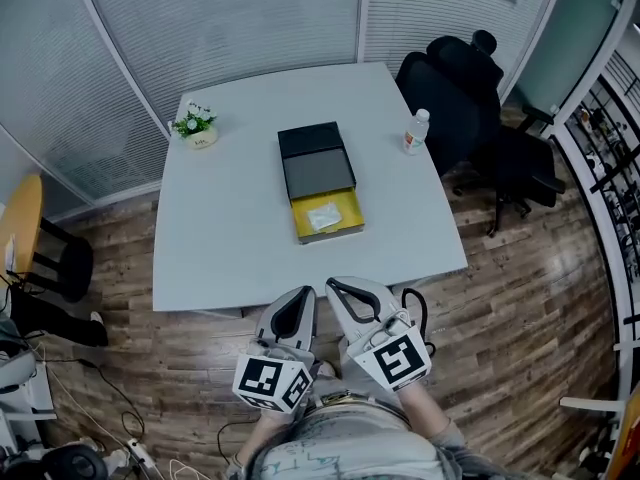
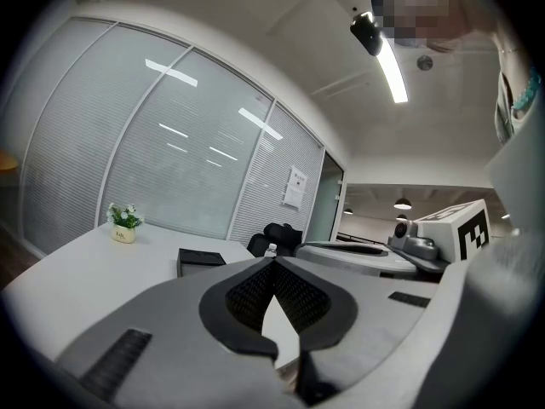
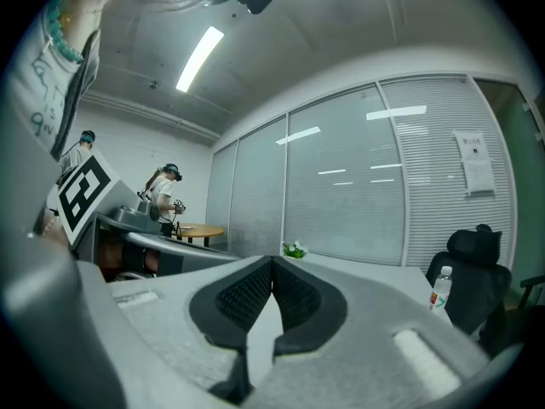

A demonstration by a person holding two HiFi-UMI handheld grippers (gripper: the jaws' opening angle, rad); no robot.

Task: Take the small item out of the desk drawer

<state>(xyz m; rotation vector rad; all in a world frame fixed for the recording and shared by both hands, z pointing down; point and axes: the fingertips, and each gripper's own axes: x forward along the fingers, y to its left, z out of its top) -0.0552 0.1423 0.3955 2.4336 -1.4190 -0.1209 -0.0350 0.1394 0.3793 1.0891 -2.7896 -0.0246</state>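
Potted plant [image 1: 195,123] sits at the upper-left corner of the white table [image 1: 220,238], well clear of the work. My left claw [image 1: 303,293] hangs at lower centre, off the table's near edge, pinched closed and empty. Its own view shows the pads meeting with nothing between them. At frame centre stands the black box [image 1: 315,158] with its yellow drawer [image 1: 345,206] pulled out toward me. The small item [image 1: 323,216] lies flat on the drawer floor, pale and thin, possibly a packet, though it is too small here to say. My right claw [image 1: 335,286], just right of the left one, is likewise closed on nothing. A bottle [image 1: 416,131] stands at the table's right edge, with a black chair [image 1: 470,78] beyond it. Risks, as I judge them: going in with the jaws closed would only shove the item against a drawer wall. A flat thing may slip out of the tips, and a heavy touch could slide the box. Room: bare tabletop on both sides of the box, and the drawer is open from above with low walls. The bottle is only a worry on a wide right swing.
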